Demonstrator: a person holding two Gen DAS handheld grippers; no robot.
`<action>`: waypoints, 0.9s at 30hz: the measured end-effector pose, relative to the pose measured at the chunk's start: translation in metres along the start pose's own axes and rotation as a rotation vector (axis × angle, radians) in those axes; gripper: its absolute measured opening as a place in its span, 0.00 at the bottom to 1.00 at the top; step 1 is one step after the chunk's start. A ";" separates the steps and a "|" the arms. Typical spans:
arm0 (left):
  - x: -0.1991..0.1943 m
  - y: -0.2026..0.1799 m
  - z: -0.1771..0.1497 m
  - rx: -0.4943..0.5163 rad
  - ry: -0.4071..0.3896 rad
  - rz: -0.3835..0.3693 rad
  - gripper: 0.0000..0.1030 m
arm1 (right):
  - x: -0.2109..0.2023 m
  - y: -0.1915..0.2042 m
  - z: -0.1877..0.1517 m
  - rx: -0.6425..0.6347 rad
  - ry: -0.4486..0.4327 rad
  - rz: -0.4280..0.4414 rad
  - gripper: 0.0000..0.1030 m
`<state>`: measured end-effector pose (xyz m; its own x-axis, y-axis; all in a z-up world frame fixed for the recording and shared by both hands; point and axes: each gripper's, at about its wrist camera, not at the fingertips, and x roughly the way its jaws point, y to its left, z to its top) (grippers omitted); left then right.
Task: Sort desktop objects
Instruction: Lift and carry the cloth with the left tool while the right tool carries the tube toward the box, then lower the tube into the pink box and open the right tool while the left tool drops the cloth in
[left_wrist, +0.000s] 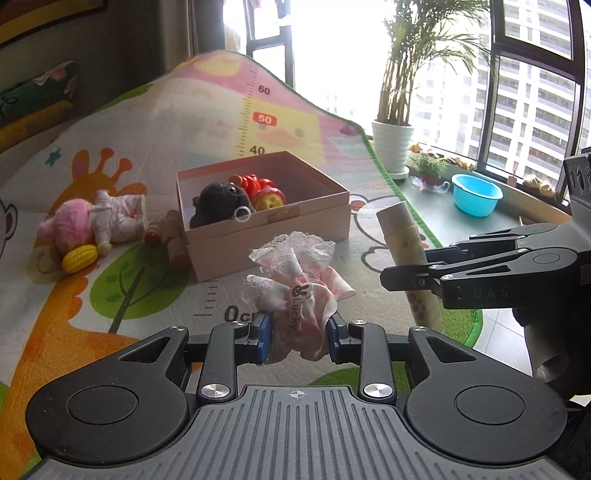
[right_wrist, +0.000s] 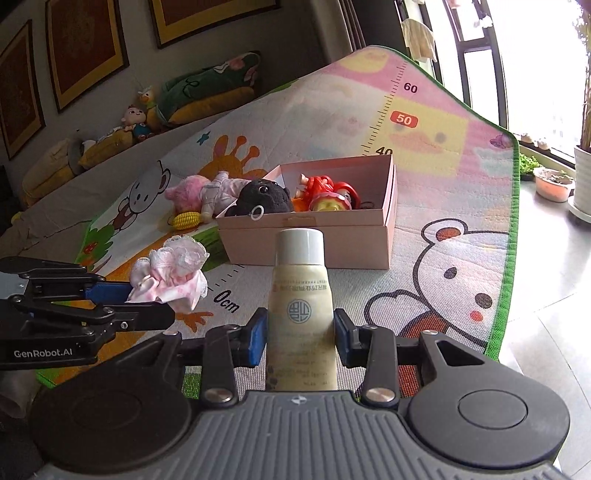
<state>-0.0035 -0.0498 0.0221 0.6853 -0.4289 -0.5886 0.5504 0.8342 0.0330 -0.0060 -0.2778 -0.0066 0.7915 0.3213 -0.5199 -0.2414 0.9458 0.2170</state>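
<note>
My left gripper (left_wrist: 299, 338) is shut on a pink lace-trimmed cloth (left_wrist: 295, 275) and holds it above the play mat, in front of the pink box (left_wrist: 269, 236). My right gripper (right_wrist: 301, 338) is shut on a cream lotion bottle (right_wrist: 301, 295) with a white cap, held upright to the right of the cloth. The bottle (left_wrist: 410, 254) shows in the left wrist view, and the cloth (right_wrist: 170, 273) in the right wrist view. The open pink box (right_wrist: 314, 240) holds a black plush (right_wrist: 262, 197) and a red-haired doll (right_wrist: 328, 195).
A pink plush doll (left_wrist: 92, 221) and a yellow corn toy (left_wrist: 79, 257) lie on the mat (left_wrist: 155, 147) left of the box, with a small wooden toy (left_wrist: 171, 236) against its side. The mat's green edge (right_wrist: 508, 258) drops to floor at right. A plant pot (left_wrist: 391, 147) and blue basin (left_wrist: 476, 194) stand near the window.
</note>
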 end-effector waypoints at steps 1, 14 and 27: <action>-0.001 0.000 0.002 0.002 -0.007 0.002 0.32 | -0.001 0.000 0.001 -0.003 -0.004 -0.001 0.36; -0.005 0.009 0.048 0.019 -0.117 0.016 0.32 | -0.009 0.004 0.040 -0.077 -0.099 -0.014 0.36; 0.029 0.050 0.113 -0.072 -0.171 0.007 0.32 | 0.022 -0.010 0.113 -0.100 -0.183 -0.039 0.36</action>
<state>0.0980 -0.0595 0.0974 0.7635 -0.4708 -0.4420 0.5143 0.8573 -0.0248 0.0770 -0.2852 0.0733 0.8877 0.2797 -0.3657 -0.2564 0.9601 0.1120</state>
